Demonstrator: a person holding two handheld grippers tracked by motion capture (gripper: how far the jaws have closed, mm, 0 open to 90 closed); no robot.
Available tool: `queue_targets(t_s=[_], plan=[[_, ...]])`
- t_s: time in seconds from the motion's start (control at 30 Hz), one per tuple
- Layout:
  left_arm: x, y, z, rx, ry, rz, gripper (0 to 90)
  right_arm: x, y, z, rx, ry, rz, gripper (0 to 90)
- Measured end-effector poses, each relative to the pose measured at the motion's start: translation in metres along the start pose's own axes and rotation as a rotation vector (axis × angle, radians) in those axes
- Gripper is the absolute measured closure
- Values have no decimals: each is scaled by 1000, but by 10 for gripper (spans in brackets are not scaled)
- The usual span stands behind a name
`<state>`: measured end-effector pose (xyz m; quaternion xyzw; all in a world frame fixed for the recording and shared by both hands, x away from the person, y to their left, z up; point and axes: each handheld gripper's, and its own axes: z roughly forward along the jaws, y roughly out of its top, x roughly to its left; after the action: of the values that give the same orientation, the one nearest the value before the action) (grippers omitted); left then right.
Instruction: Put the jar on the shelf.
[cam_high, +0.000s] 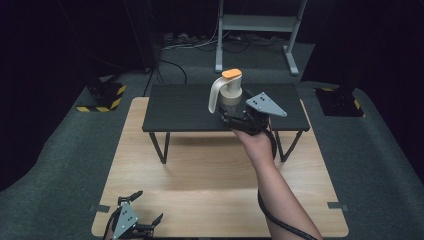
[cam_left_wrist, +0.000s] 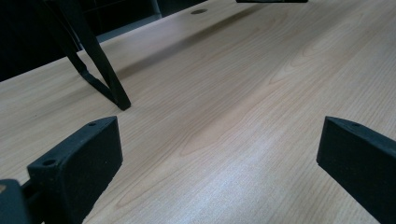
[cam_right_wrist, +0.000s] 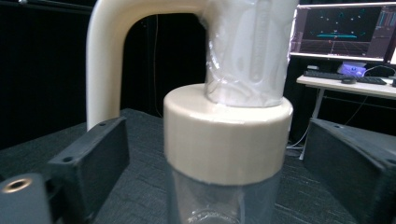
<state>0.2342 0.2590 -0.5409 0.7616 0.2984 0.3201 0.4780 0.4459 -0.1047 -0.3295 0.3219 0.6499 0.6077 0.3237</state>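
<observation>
Jug (cam_high: 226, 93) with orange cap stands on the black stand (cam_high: 180, 107) at 12 o'clock; right tongs (cam_high: 234, 120) open astride its clear body, should close squarely below the cream collar (cam_right_wrist: 228, 140); left tongs (cam_high: 134, 220) idle open on the tabletop (cam_high: 210, 170) at 7 o'clock.

Pale wood-grain table top (cam_left_wrist: 243, 93), smooth with a soft sheen. Dark matt riser shelf (cam_right_wrist: 140, 186), finely textured. Glossy cream plastic collar and handle on a clear-bodied bottle (cam_right_wrist: 227, 140); orange cap above. Matt black, slightly grainy jaw pads.
</observation>
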Motion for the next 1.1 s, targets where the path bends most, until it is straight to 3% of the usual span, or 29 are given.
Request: queue_targets(t_s=[0.13, 1.1], plan=[[0, 0, 0, 1, -2, 0, 7, 3, -2, -6, -2, 6, -10, 0], [-1, 1, 2, 21, -4, 11, 6, 13, -12, -59, 17, 16, -49, 0]])
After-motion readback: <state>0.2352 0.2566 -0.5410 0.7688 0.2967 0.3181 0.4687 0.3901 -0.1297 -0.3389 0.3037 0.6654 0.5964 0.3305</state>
